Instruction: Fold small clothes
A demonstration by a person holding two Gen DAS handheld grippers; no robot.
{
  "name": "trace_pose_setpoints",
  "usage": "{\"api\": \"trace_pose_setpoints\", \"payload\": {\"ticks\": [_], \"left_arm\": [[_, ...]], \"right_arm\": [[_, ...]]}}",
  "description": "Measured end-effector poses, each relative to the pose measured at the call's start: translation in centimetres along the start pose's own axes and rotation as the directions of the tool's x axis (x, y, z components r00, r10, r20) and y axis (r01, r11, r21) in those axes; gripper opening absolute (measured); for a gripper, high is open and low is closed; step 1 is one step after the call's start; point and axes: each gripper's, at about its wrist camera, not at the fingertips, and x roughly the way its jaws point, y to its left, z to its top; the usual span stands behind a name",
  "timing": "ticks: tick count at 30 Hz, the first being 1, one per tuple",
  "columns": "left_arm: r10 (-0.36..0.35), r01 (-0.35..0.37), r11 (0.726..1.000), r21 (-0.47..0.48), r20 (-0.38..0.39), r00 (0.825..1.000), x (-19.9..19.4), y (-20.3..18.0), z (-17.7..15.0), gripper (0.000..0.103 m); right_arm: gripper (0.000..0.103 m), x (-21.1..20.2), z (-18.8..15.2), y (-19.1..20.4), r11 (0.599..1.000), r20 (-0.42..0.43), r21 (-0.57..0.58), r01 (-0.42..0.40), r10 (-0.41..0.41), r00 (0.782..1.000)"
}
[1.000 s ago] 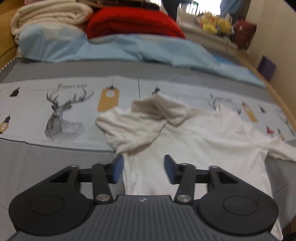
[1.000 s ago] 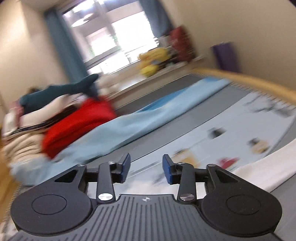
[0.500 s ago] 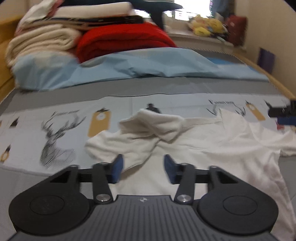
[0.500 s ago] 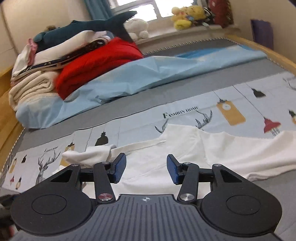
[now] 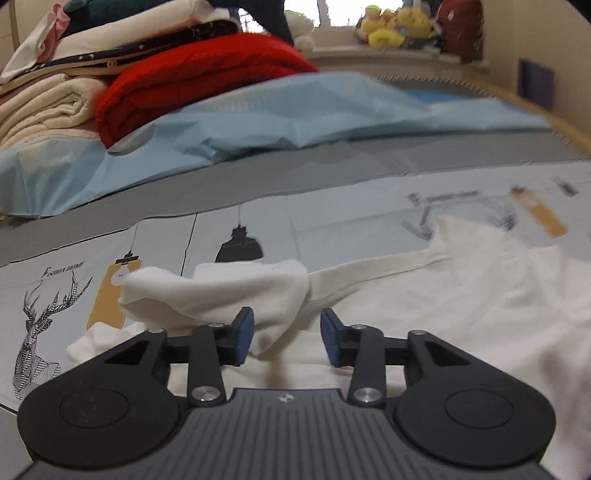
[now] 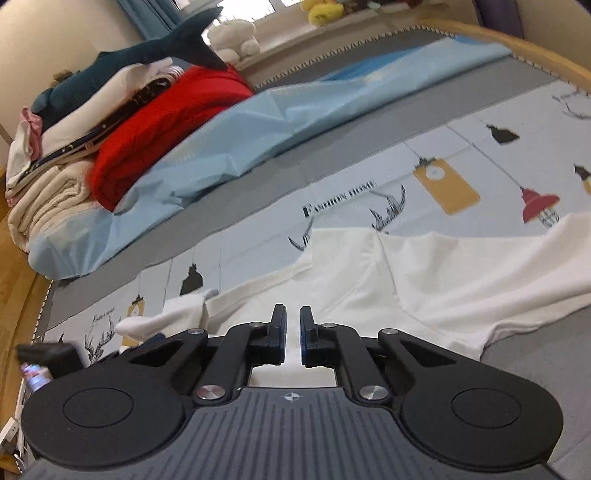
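Note:
A small white shirt (image 5: pixel 461 295) lies spread on the patterned bedsheet (image 5: pixel 332 214), its left sleeve (image 5: pixel 221 295) bunched and raised. My left gripper (image 5: pixel 286 336) is open, low over the shirt, its fingers on either side of the bunched sleeve's lower fold. In the right wrist view the shirt (image 6: pixel 424 277) lies flat ahead. My right gripper (image 6: pixel 292 332) has its jaws nearly together just above the shirt's near edge; I cannot see cloth between them. The left gripper's body (image 6: pixel 48 356) shows at the far left there.
A light blue sheet (image 5: pixel 295 122), a red blanket (image 5: pixel 199 81) and stacked cream and white bedding (image 5: pixel 48 103) lie at the back. A plush shark (image 6: pixel 140 62) tops that pile. Soft toys (image 5: pixel 395 26) sit on the windowsill. A wooden bed rim (image 6: pixel 517 55) curves along the right.
My left gripper has moved forward and down to the bunched sleeve. My right gripper has dropped toward the shirt's near edge and its jaws have closed from wide open to nearly together.

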Motion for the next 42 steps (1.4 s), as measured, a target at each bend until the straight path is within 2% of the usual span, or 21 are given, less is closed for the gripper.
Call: {"api": "trace_pose_setpoints", "payload": {"ticks": [3, 5, 6, 7, 10, 15, 19, 21, 23, 26, 27, 28, 29, 30, 33, 35, 37, 38, 40, 42], "left_arm": [[0.038, -0.037, 0.999, 0.010, -0.046, 0.998, 2.5, -0.1, -0.3, 0.045], [0.066, -0.065, 0.997, 0.030, -0.048, 0.997, 3.4, 0.2, -0.3, 0.031], [0.069, -0.067, 0.997, 0.034, -0.050, 0.996, 3.4, 0.6, -0.3, 0.014], [0.070, -0.068, 0.997, 0.041, -0.049, 0.996, 3.3, 1.2, -0.2, 0.010], [0.082, -0.081, 0.996, 0.042, -0.010, 0.997, 1.6, 3.9, 0.4, 0.009], [0.145, -0.142, 0.986, -0.084, 0.029, 0.989, -2.6, 13.4, 1.3, 0.008], [0.229, -0.223, 0.946, -0.234, -0.002, 0.973, -5.4, 24.2, -0.3, 0.008], [0.285, -0.284, 0.905, -0.316, -0.042, 0.957, -6.4, 30.2, -2.2, 0.008], [0.318, -0.333, 0.847, -0.415, -0.106, 0.942, -6.9, 36.3, -4.8, 0.008], [0.288, -0.387, 0.715, -0.582, -0.260, 0.922, -6.9, 44.3, -9.7, 0.010], [0.262, -0.401, 0.661, -0.634, -0.305, 0.916, -7.0, 46.5, -11.5, 0.010], [0.242, -0.403, 0.621, -0.673, -0.325, 0.914, -7.3, 48.1, -12.9, 0.010], [0.233, -0.400, 0.604, -0.689, -0.328, 0.916, -7.5, 49.3, -13.7, 0.011], [0.228, -0.393, 0.610, -0.688, -0.322, 0.919, -7.9, 49.9, -14.1, 0.011], [0.227, -0.372, 0.645, -0.668, -0.297, 0.928, -8.3, 50.7, -14.4, 0.027], [0.190, -0.314, 0.663, -0.680, -0.252, 0.949, -7.8, 50.7, -14.3, 0.028], [0.111, -0.223, 0.698, -0.680, -0.206, 0.972, -6.8, 49.7, -14.1, 0.036], [0.064, -0.179, 0.727, -0.663, -0.194, 0.979, -6.1, 49.0, -14.0, 0.040], [-0.027, -0.093, 0.805, -0.586, -0.193, 0.981, -4.7, 46.9, -13.4, 0.058], [-0.043, -0.066, 0.881, -0.469, -0.217, 0.975, -4.0, 44.3, -13.3, 0.063]], "right_arm": [[0.008, 0.6, 0.0, 0.0, 1.000, -0.020, 0.005, 0.003, -0.003, 1.000], [0.008, 0.7, 0.1, 0.2, 1.000, -0.020, -0.006, 0.003, -0.003, 1.000], [0.008, 0.8, 0.1, 0.4, 1.000, -0.019, -0.012, 0.004, -0.004, 1.000], [0.008, 0.9, 0.1, 0.5, 1.000, -0.019, -0.017, 0.006, -0.006, 1.000], [0.008, 1.3, -0.1, 1.1, 0.999, -0.024, -0.033, 0.012, -0.012, 1.000], [0.008, 2.4, -1.0, 2.7, 0.997, -0.052, -0.075, 0.006, -0.010, 0.999], [0.008, 3.0, -2.2, 4.3, 0.992, -0.088, -0.127, -0.007, -0.004, 0.996], [0.008, 3.1, -2.8, 5.1, 0.988, -0.097, -0.155, -0.010, -0.005, 0.995], [0.008, 3.1, -3.3, 6.0, 0.982, -0.104, -0.187, -0.015, -0.005, 0.995], [0.008, 3.0, -4.0, 6.9, 0.973, -0.113, -0.228, -0.016, -0.010, 0.993], [0.008, 3.0, -4.2, 7.1, 0.971, -0.116, -0.240, -0.013, -0.015, 0.993], [0.008, 3.1, -4.4, 7.3, 0.968, -0.118, -0.252, -0.009, -0.022, 0.993], [0.008, 3.2, -4.5, 7.5, 0.965, -0.121, -0.262, -0.004, -0.029, 0.992], [0.008, 3.4, -4.6, 7.6, 0.963, -0.124, -0.270, 0.000, -0.035, 0.992], [0.008, 3.9, -4.8, 7.9, 0.958, -0.132, -0.286, 0.011, -0.051, 0.990], [0.008, 4.1, -5.0, 8.1, 0.956, -0.133, -0.292, 0.020, -0.061, 0.989], [0.008, 4.3, -5.0, 8.3, 0.955, -0.139, -0.297, 0.021, -0.065, 0.988], [0.008, 4.4, -5.0, 8.4, 0.955, -0.142, -0.298, 0.020, -0.065, 0.988], [0.008, 4.5, -5.0, 8.5, 0.955, -0.146, -0.297, 0.017, -0.063, 0.987], [0.008, 4.7, -5.0, 8.7, 0.952, -0.149, -0.304, 0.018, -0.066, 0.987]]}}
